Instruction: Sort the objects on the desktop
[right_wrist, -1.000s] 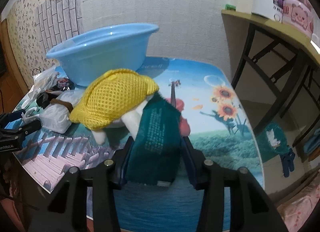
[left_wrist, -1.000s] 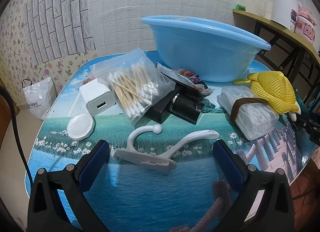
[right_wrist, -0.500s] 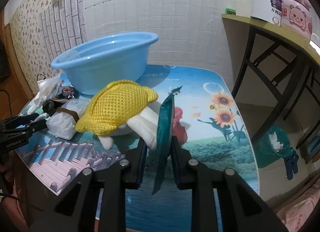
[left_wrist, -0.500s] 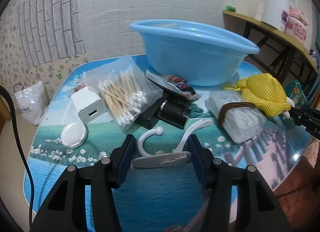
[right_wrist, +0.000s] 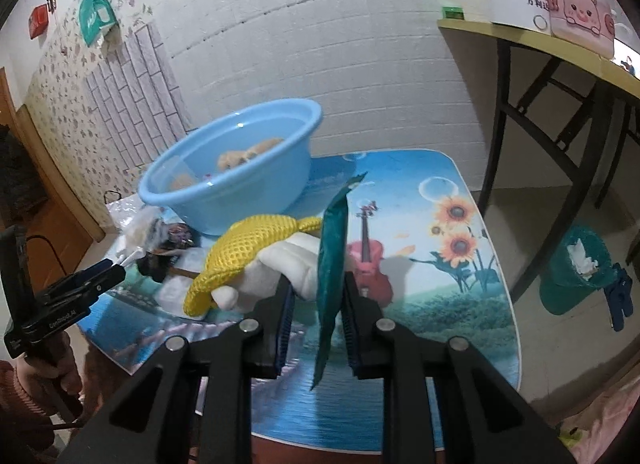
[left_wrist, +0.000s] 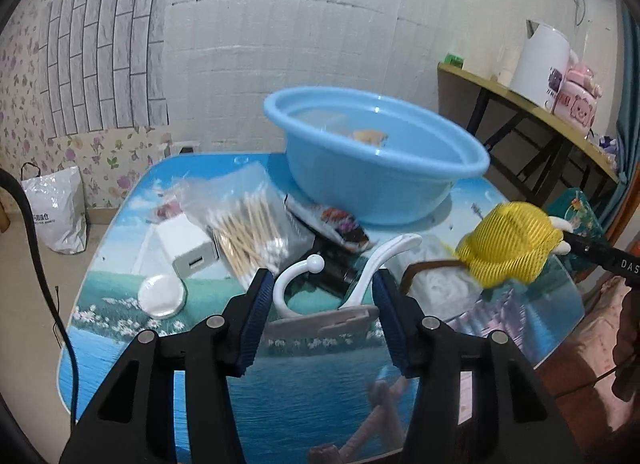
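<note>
Left gripper (left_wrist: 320,304) pinching white hook (left_wrist: 320,296) by its base, lifted clear of table (left_wrist: 304,392). Right gripper (right_wrist: 318,304) pressed shut on green packet (right_wrist: 331,264), held edge-on above table. Blue basin (left_wrist: 380,168) behind, some items inside. Swab bag (left_wrist: 248,232), charger (left_wrist: 188,252), yellow mesh (left_wrist: 508,248) lying on table.
</note>
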`<state>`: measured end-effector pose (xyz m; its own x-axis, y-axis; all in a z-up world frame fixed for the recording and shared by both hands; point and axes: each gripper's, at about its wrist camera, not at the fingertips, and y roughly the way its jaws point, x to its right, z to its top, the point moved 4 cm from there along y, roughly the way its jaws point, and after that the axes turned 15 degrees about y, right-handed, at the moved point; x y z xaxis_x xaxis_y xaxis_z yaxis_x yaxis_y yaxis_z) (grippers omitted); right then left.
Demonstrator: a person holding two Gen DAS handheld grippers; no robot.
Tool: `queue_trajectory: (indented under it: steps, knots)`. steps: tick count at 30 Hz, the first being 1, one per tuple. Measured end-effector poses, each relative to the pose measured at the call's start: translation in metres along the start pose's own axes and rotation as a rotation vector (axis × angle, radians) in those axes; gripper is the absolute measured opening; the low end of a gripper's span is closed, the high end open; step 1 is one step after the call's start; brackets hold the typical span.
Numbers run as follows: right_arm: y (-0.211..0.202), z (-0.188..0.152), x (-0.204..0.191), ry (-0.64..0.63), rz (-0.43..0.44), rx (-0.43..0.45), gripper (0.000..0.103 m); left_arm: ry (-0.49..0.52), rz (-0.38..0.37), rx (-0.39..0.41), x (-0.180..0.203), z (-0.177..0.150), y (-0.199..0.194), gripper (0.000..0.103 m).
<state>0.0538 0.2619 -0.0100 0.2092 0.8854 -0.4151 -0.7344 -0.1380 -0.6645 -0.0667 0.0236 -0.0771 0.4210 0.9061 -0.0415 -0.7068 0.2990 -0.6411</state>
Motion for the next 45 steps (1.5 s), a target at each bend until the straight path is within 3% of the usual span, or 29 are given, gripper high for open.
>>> queue_trajectory:
  steps: [17,23,25,29,35,45]
  knots:
    - [0.004,0.051,-0.080,-0.125,0.200,-0.010,0.022,-0.044,0.012,0.105,-0.027,0.083,-0.037,0.051]
    - [0.013,0.074,-0.100,-0.165,0.255,-0.019,0.022,-0.016,-0.014,0.136,-0.029,0.114,-0.030,0.051]
    - [0.022,0.081,-0.105,-0.179,0.261,-0.024,0.015,-0.005,-0.027,0.137,-0.028,0.126,-0.020,0.051]
    - [0.041,0.089,-0.112,-0.191,0.251,-0.031,0.015,0.016,-0.053,0.137,-0.022,0.143,0.005,0.051]
    - [0.049,0.084,-0.115,-0.194,0.246,-0.050,0.015,0.049,-0.111,0.099,-0.008,0.144,0.033,0.051]
    - [0.032,0.072,-0.100,-0.190,0.217,-0.056,0.015,0.052,-0.134,0.077,-0.002,0.132,0.035,0.051]
